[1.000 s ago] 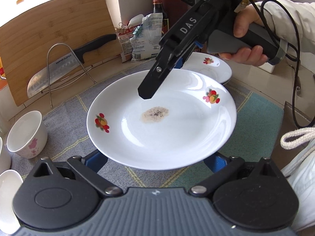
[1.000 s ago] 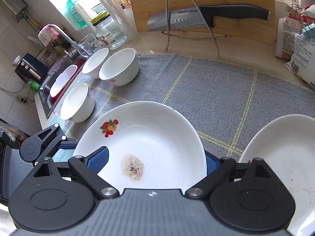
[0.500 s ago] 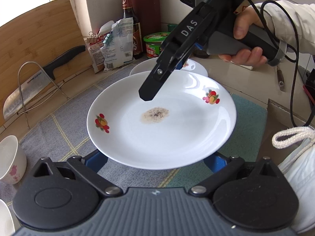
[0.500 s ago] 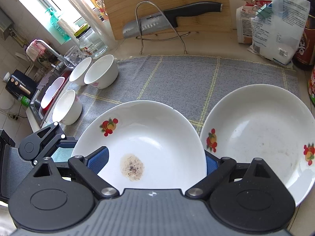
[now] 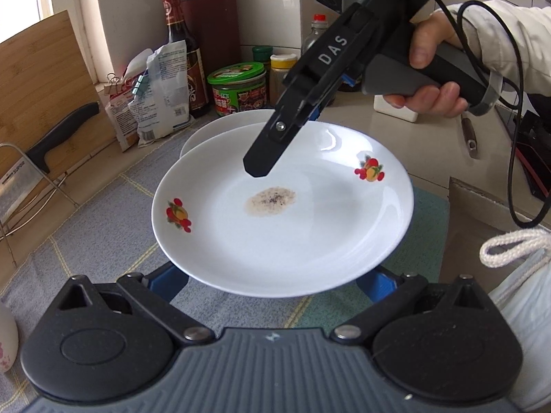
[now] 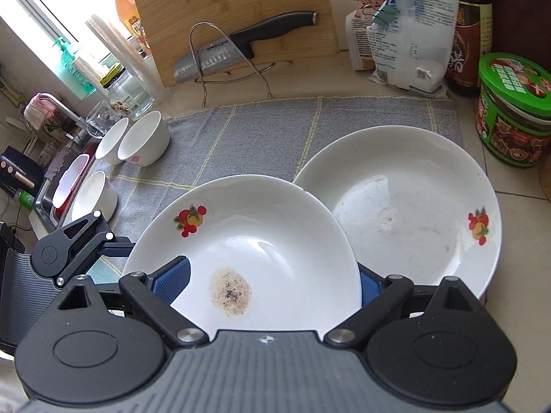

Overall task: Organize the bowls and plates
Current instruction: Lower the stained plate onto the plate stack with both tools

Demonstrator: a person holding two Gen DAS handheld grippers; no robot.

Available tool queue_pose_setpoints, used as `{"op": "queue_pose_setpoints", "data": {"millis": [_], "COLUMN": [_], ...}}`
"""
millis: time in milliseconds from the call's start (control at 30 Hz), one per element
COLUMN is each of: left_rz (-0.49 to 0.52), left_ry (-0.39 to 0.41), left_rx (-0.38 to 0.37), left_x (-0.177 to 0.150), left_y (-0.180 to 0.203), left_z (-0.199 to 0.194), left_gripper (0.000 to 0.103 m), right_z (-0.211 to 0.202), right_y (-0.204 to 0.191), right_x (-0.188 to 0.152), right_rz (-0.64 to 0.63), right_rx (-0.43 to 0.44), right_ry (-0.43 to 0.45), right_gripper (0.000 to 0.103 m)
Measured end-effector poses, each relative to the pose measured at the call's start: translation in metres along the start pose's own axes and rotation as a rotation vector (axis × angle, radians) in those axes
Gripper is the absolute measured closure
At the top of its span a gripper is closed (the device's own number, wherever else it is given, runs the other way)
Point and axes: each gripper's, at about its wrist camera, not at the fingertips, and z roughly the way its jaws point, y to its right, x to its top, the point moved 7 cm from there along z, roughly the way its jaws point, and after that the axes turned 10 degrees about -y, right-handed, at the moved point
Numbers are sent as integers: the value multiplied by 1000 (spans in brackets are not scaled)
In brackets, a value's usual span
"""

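Currently, stacking is under way – nothing is fully sorted.

- Item 1: carried plate (image 5: pixel 282 227), fruit-print, soiled patch at centre. It is held off the mat (image 6: pixel 261 137), its edge overlapping the second plate (image 6: pixel 413 213), which lies flat and also looks smeared.
- Left gripper (image 5: pixel 275 296): jaws spread wide, blue pads beneath the plate's near rim, seemingly only bearing it.
- Right gripper (image 6: pixel 272 285): jaws wide apart, straddling the rim – 1 pad over the face, 1 under. Whether they press is unclear.
- Left to do, I judge: set plate on plate, then gather the 3 bowls (image 6: pixel 144 141) standing apart at the mat's sink end.
- Surroundings: green-lidded jar (image 6: pixel 513 110) and bag (image 6: pixel 409 34) near the second plate, so clearance is tight. Knife (image 6: pixel 241 48) on its rack is well clear.
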Motion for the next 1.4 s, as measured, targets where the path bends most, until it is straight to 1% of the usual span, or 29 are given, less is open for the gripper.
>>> {"op": "queue_pose_setpoints", "data": {"millis": [267,533,900,1400], "left_rz": [34,53,58,48], "left_ry": [2,1,-2,-11], "left_rx": [-32,-51,-64,-78], "left_x": [16,31,48,57], "left_y": [9,15,4,-9], "left_z": [15,32,51,69], "left_gripper": [1,1,1,1], "right_z": [-12,-17,-17,-10], "right_y": [24,47,72,89], "right_x": [-6,-4,9,25], "right_rz": [43,71,92,100], "right_rx": [-15,-25,-35,-39], "right_ry": [19,28,34,21], "right_gripper": [5,5,5,5]}}
